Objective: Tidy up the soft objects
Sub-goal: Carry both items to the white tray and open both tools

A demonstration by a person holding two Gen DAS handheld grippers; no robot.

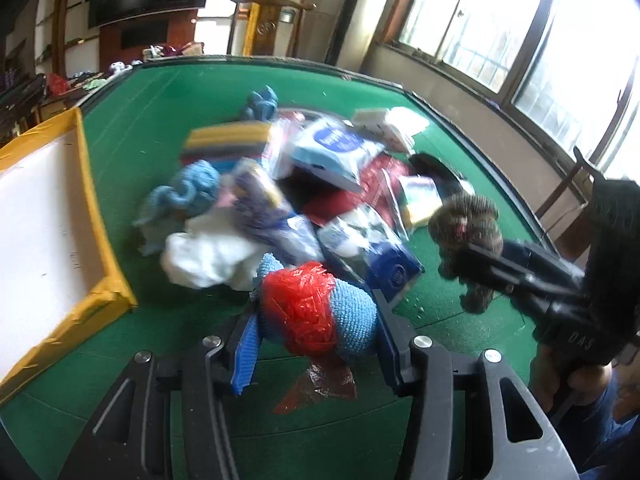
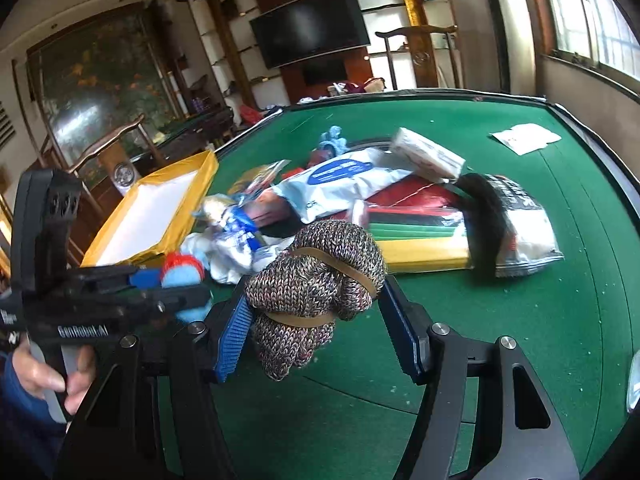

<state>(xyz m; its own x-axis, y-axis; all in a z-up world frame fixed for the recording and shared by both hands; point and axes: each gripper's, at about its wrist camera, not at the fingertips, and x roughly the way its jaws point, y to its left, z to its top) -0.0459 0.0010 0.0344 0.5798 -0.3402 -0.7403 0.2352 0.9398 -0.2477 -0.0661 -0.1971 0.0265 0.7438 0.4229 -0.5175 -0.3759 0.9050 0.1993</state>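
My left gripper point(image 1: 316, 320) is shut on a light blue knitted cloth wrapped in red plastic point(image 1: 316, 312), held just above the green table point(image 1: 160, 120). It also shows in the right wrist view point(image 2: 182, 274). My right gripper point(image 2: 316, 312) is shut on a brown-grey knitted bundle bound with rubber bands point(image 2: 316, 280), lifted off the table. That bundle also shows at the right of the left wrist view point(image 1: 468, 236). A pile of soft objects and packets point(image 1: 304, 184) lies mid-table.
A yellow-rimmed tray with a white bottom point(image 1: 92, 208) stands at the table's left; it also shows in the right wrist view point(image 2: 192, 184). A white packet point(image 2: 524, 138) lies far right. Coloured sheets point(image 2: 420, 240) and a black-and-clear bag point(image 2: 516, 232) lie behind the bundle.
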